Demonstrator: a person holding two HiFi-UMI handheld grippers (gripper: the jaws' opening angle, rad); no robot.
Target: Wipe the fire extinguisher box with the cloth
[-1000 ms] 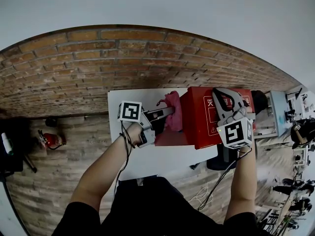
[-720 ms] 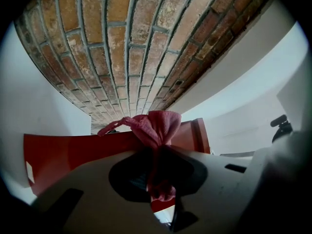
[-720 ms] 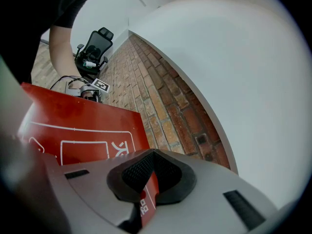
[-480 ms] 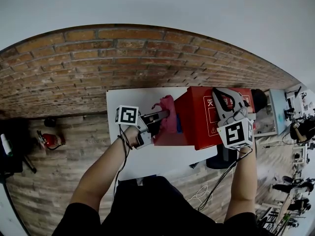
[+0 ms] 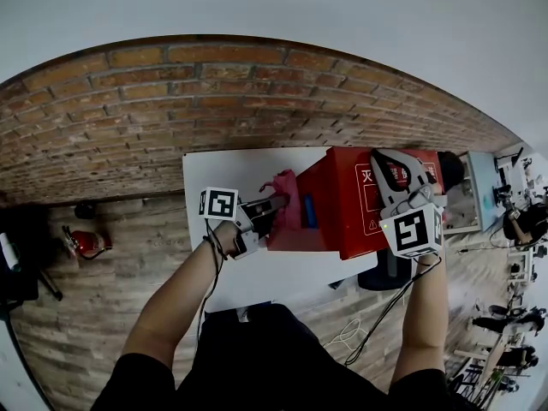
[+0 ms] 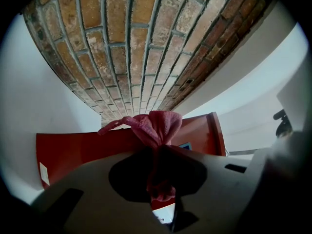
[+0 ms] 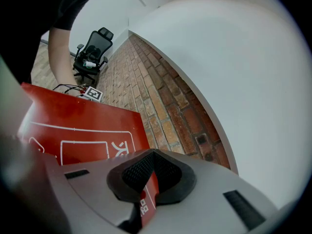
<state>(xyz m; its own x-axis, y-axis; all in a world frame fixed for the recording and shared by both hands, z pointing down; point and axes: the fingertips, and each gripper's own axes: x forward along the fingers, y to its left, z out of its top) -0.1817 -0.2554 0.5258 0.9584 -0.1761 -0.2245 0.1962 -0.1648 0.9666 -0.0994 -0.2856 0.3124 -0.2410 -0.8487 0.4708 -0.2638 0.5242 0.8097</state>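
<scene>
Left-side wipe in progress, box braced from the right.
Left gripper (image 5: 276, 204) fingers are pinched nearly closed on the bunched pink cloth (image 6: 158, 128), held against the left side of the red fire extinguisher box (image 5: 355, 199) at the right end of the white surface (image 5: 214, 178). Right gripper (image 5: 387, 163) fingers clamp the box's thin panel edge. Risks: that narrow hold slips and the box shifts under wipe pressure, or drag pulls the cloth out.

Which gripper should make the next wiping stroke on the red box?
Left. The left gripper is shut on the cloth, which lies against the side of the box. The right gripper is clamped on the box's edge, apparently steadying it, and carries no cloth.
</scene>
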